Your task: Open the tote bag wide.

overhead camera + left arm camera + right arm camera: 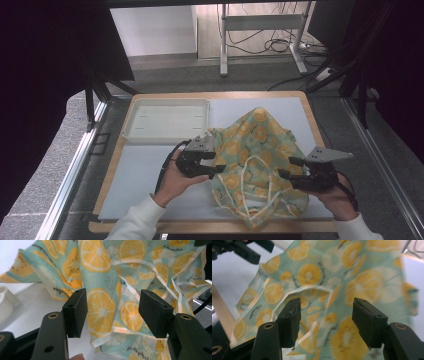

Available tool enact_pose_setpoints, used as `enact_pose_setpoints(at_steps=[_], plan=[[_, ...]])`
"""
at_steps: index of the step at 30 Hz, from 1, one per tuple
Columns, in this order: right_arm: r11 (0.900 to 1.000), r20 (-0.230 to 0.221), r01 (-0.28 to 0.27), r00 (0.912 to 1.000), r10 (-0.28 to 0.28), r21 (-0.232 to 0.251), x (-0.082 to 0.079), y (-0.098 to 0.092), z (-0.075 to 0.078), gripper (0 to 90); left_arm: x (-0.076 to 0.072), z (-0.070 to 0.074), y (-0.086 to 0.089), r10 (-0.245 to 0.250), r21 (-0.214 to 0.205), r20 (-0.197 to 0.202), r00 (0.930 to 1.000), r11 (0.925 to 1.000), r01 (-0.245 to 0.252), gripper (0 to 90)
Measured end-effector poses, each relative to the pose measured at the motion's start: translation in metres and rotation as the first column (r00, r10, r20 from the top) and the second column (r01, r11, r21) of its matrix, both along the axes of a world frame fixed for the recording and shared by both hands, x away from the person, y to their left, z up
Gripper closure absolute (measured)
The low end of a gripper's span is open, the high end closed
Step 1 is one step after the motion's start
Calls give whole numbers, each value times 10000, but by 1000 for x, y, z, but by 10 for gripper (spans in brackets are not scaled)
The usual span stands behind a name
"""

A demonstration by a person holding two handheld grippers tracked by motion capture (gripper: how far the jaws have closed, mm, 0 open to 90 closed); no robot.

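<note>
Cotton cloth (255, 160), mint with orange-slice print and white trim: crumpled toward the tabletop's (150, 165) near right corner, between 2 grippers. Left gripper (216, 170) and right gripper (286, 167): jaws spread, empty, facing inward at opposite edges; left slightly nearer.

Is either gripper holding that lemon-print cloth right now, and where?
No. The left gripper and right gripper stand open at the cloth's side edges, gripping nothing.
</note>
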State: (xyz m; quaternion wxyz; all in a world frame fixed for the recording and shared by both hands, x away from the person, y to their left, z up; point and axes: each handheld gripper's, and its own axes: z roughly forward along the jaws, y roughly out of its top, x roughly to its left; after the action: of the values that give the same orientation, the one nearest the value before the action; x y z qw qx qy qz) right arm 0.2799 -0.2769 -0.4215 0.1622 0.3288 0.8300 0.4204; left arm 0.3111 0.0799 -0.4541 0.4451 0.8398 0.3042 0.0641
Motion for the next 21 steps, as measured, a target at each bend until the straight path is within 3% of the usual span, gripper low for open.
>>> enact_pose_setpoints(at_steps=[7, 11, 21], plan=[[9992, -367, -265, 9990, 253, -301, -9, 8, -13, 398, -6, -6, -5, -159, 130, -124, 9998, 9998, 161, 402], [9970, -582, -294, 9980, 252, -717, -14, 12, -25, 390, -10, -11, -9, -256, 212, -256, 9993, 9994, 261, 401], [9949, -1250, -512, 9914, 401, -866, -20, 15, -43, 378, -19, -19, -17, -549, 397, -373, 9978, 9976, 564, 398]])
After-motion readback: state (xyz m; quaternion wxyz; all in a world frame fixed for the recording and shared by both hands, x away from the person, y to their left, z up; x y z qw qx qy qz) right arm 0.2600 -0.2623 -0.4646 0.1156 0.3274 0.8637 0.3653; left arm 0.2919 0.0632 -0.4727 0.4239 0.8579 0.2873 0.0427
